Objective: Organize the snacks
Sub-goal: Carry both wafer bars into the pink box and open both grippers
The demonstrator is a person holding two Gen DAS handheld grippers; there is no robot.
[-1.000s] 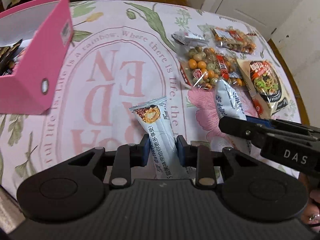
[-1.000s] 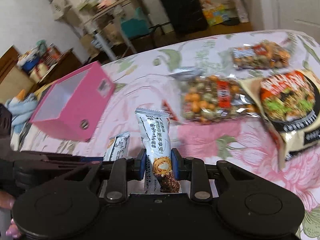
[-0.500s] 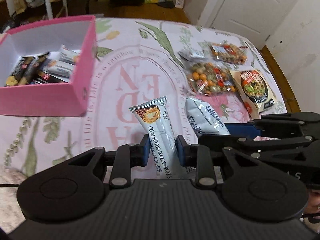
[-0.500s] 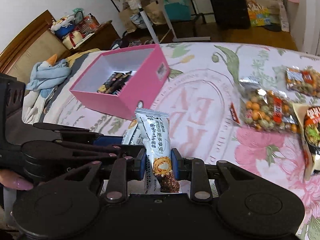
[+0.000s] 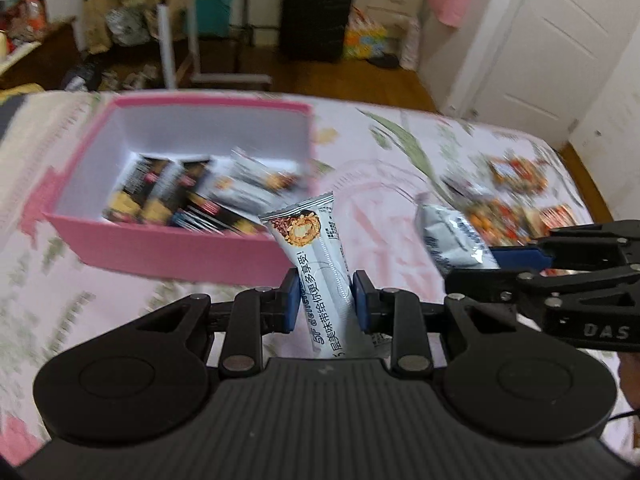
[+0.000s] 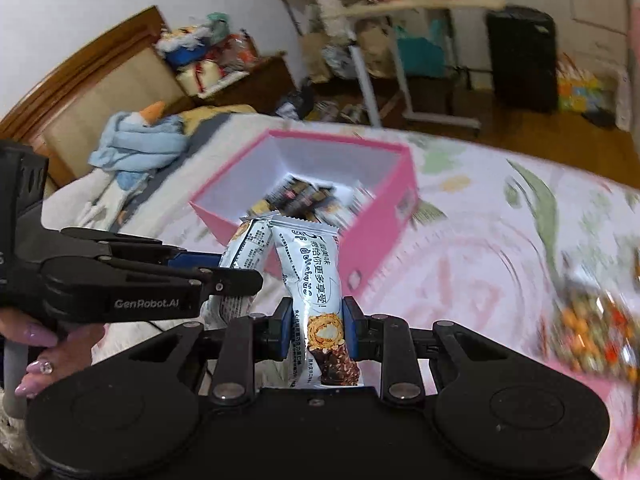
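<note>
My left gripper (image 5: 325, 295) is shut on a white snack bar (image 5: 316, 256) that points toward the pink box (image 5: 168, 248). My right gripper (image 6: 315, 322) is shut on a second white snack bar (image 6: 312, 276); it also shows at the right of the left wrist view (image 5: 452, 240). The pink box (image 6: 384, 216) lies open on the bed and holds several dark and white snack bars (image 5: 192, 196). Both grippers hover side by side just in front of the box's near wall. The left gripper and its bar (image 6: 244, 252) show at the left of the right wrist view.
Bags of mixed nuts (image 5: 516, 184) (image 6: 592, 324) lie on the floral bedspread (image 5: 384, 184) to the right. A blue plush toy (image 6: 136, 144) and a wooden headboard (image 6: 92, 92) are at the far left. A metal stand (image 5: 180, 40) and black suitcase (image 5: 316, 12) stand beyond the bed.
Both grippers have swung left and forward with their bars, from over the loose snacks to just before the pink box. The box now sits closer and more central.
</note>
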